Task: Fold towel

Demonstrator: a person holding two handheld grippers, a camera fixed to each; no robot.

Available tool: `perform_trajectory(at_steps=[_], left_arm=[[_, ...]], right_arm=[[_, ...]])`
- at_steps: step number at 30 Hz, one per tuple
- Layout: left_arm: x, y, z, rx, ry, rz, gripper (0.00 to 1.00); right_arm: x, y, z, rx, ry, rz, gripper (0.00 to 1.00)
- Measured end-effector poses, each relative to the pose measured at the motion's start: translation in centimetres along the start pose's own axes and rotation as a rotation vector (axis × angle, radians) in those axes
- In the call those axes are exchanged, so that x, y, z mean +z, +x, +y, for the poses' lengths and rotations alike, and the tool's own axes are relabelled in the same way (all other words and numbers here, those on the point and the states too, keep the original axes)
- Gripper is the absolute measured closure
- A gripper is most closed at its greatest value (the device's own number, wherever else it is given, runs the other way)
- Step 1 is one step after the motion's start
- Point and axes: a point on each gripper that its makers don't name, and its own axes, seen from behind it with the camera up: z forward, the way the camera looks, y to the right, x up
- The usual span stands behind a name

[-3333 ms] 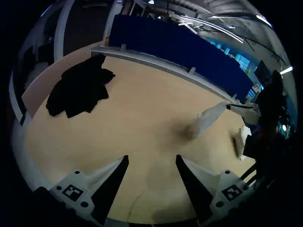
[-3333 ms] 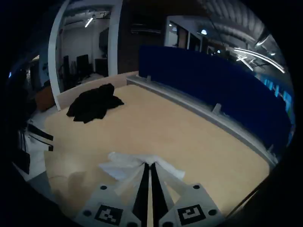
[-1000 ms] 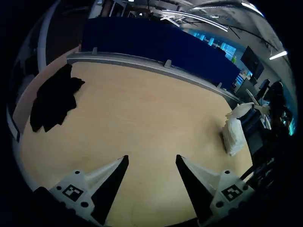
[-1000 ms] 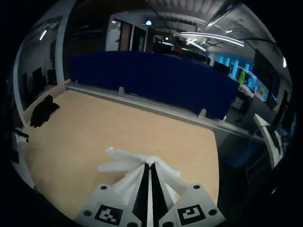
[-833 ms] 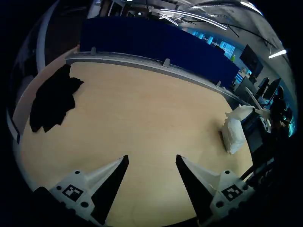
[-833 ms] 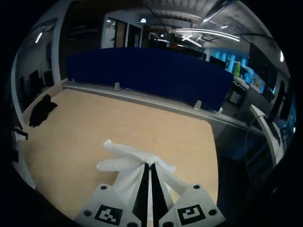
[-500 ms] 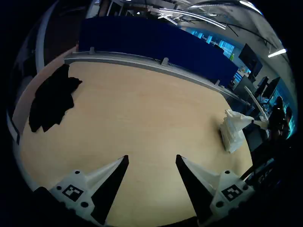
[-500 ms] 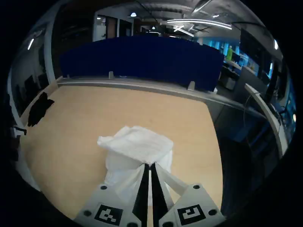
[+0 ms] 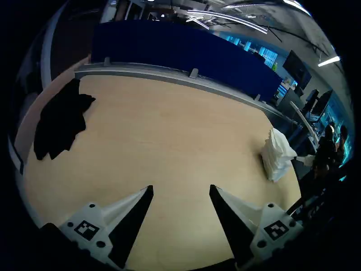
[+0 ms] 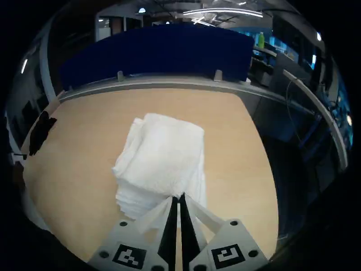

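Towel (image 10: 160, 158) stacked in folds on desk (image 10: 81, 149), near edge at 6 o'clock pinched in clenched right gripper (image 10: 179, 198); left gripper (image 9: 180, 189) spread wide, grasping nothing.

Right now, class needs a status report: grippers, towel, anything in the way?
Left gripper open above table. Right gripper shut on white towel, folded stack lying on table. Black cloth far across, not in the way.
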Motion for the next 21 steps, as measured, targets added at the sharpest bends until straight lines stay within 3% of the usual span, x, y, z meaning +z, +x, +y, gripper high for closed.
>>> perform_trajectory(at_steps=[11, 21], left_arm=[[-0.1, -0.1, -0.1, 0.007, 0.010, -0.006, 0.08], [-0.2, -0.2, 0.0, 0.010, 0.009, -0.009, 0.07]], right_arm=[[3.3, -3.5, 1.2, 0.095, -0.036, -0.048, 0.97], [4.1, -3.9, 1.6, 0.107, -0.057, -0.052, 0.96]])
